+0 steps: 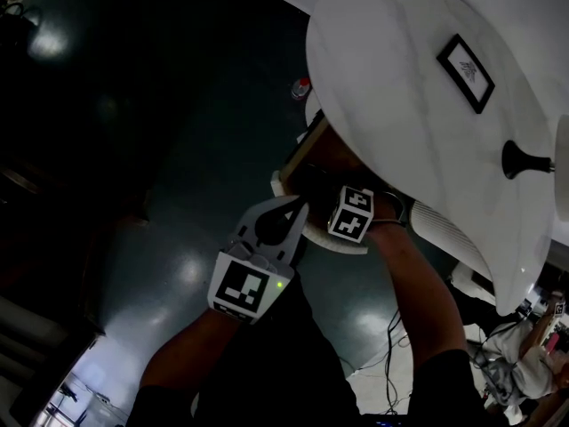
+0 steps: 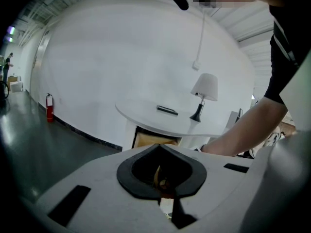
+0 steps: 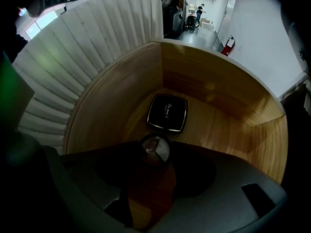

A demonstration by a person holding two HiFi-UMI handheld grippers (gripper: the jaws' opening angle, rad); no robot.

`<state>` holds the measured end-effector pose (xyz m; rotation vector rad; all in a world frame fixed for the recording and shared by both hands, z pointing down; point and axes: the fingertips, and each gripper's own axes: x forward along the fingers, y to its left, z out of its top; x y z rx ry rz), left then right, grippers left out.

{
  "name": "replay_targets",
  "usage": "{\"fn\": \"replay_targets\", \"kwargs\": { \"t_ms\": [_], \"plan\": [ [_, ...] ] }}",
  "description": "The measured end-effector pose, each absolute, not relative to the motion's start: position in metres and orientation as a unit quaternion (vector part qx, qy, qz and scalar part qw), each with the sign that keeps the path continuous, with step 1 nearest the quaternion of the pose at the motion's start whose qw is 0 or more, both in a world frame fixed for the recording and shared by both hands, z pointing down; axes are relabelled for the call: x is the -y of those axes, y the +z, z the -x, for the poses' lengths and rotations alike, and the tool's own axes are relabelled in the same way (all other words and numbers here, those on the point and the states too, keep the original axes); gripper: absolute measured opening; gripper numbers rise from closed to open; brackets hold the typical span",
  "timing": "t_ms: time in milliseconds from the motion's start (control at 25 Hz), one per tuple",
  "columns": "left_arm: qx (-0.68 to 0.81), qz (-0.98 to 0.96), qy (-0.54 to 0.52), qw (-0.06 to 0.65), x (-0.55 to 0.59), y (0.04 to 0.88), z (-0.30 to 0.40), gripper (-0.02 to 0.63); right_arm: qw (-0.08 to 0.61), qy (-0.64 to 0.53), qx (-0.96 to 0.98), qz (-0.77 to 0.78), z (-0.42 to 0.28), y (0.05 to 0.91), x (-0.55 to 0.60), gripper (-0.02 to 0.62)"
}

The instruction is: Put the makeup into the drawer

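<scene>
Item: small round jar with a clear lid point(image 3: 155, 149), makeup. We find it pinched between the tips of the right gripper point(image 3: 156, 155), whose jaws stand fairly wide about it. It hangs over the floor of the drawer point(image 3: 228, 106). Only the right gripper view shows it.

Beside it: black rectangular compact point(image 3: 167, 112), lying flat on the drawer floor, just beyond the jar. It too shows in the right gripper view alone.

Drawer: curved wooden walls, pulled out from under the table point(image 1: 400, 87). The head view gives us only its tan edge and the right gripper's marker cube point(image 1: 351, 213) above it. The left gripper view shows its front from a distance.

Left gripper point(image 1: 300, 207): held short of the drawer, its tips together. We cannot identify the brownish patch inside its hollow in its own view.

Table top: white and round, carrying a flat black-framed piece point(image 1: 466, 71) and a lamp point(image 2: 203, 93). The head view shows just the lamp's dark foot.

Surroundings: ribbed white table base point(image 3: 82, 47); fire extinguisher point(image 2: 49, 108) against the far wall; a person's forearm point(image 2: 248, 130) reaching toward the table.
</scene>
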<state>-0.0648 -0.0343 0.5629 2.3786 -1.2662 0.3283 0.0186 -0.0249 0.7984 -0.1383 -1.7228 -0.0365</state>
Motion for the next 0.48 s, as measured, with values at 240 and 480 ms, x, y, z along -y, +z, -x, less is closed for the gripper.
{"fn": "replay_targets", "kwargs": {
  "t_ms": [240,480],
  "plan": [
    [0.457,-0.855,0.119,0.214,0.037,0.566,0.064,0.009,0.657,-0.022,0.749,0.076,-0.02,0.805,0.026,0.219],
    [0.46,-0.854,0.119,0.214,0.039,0.569,0.061,0.009,0.676,-0.007,0.732,0.086,-0.031,0.815,0.029,0.219]
  ]
}}
